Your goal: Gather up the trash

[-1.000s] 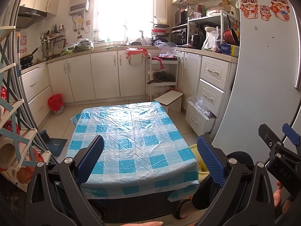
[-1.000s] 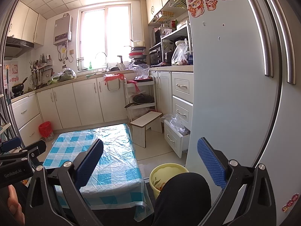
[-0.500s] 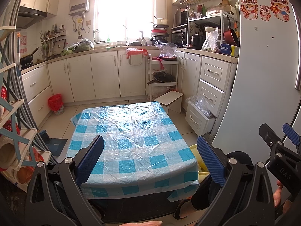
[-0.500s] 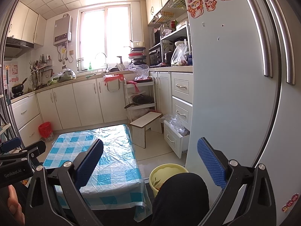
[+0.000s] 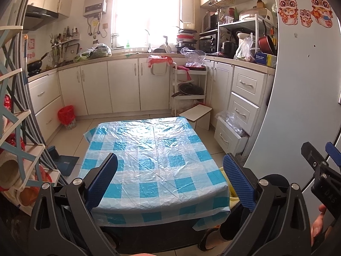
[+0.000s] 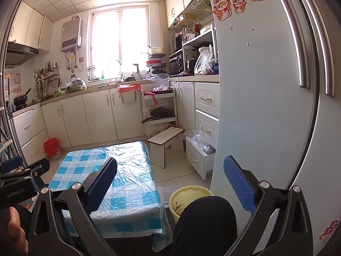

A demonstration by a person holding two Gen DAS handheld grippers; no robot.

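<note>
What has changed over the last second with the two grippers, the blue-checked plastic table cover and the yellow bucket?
Nothing visibly changed. The left gripper and right gripper stay open and empty, held above the low table with the blue-and-white checked plastic cover. The round yellow plastic bucket remains on the floor between the table and the white fridge, and no trash has been picked up.

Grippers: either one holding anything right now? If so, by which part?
Nothing held. Left gripper and right gripper both hang open and empty above the checked tablecloth.
</note>
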